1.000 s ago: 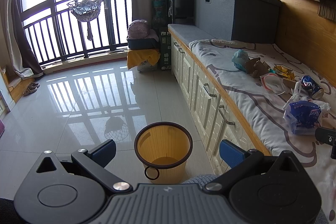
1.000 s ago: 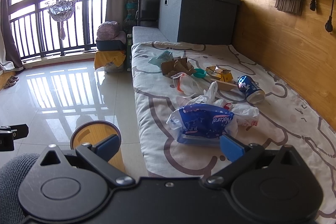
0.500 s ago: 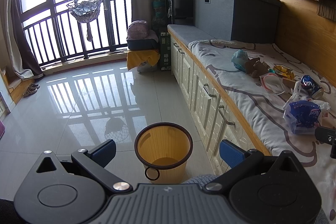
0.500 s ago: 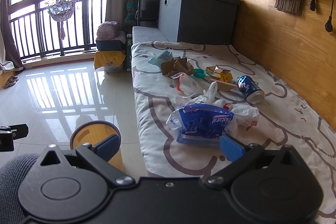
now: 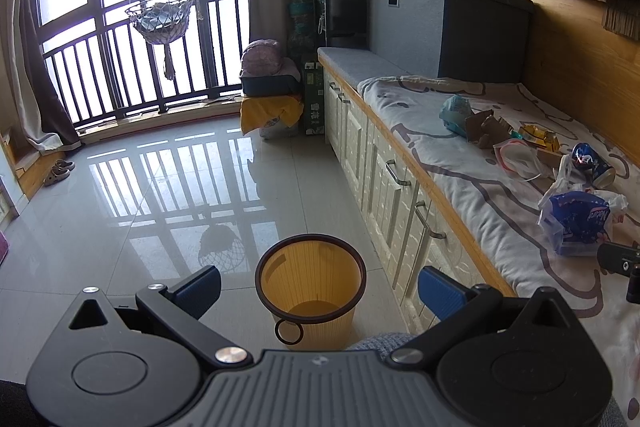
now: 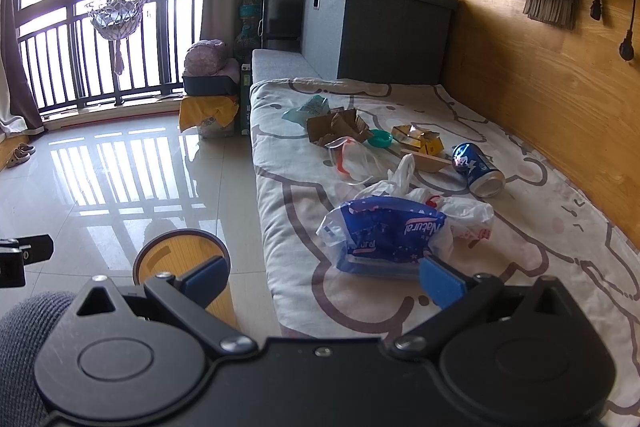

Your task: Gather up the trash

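An orange waste bin (image 5: 311,287) with a dark rim stands on the tiled floor beside the bench; it also shows in the right wrist view (image 6: 180,259). My left gripper (image 5: 320,287) is open and empty above the bin. Trash lies on the patterned blanket (image 6: 520,267): a blue plastic package (image 6: 386,235), white plastic bags (image 6: 460,211), a blue can (image 6: 478,169), torn cardboard (image 6: 336,125), a yellow wrapper (image 6: 418,139), a clear bag (image 6: 352,159). My right gripper (image 6: 324,277) is open and empty, just short of the blue package.
White drawers (image 5: 384,171) run under the bench. A grey storage box (image 6: 376,31) stands at the bench's far end. A wooden wall (image 6: 560,87) borders the right. A yellow-draped stack (image 5: 270,99) and balcony railing (image 5: 120,75) lie across the floor.
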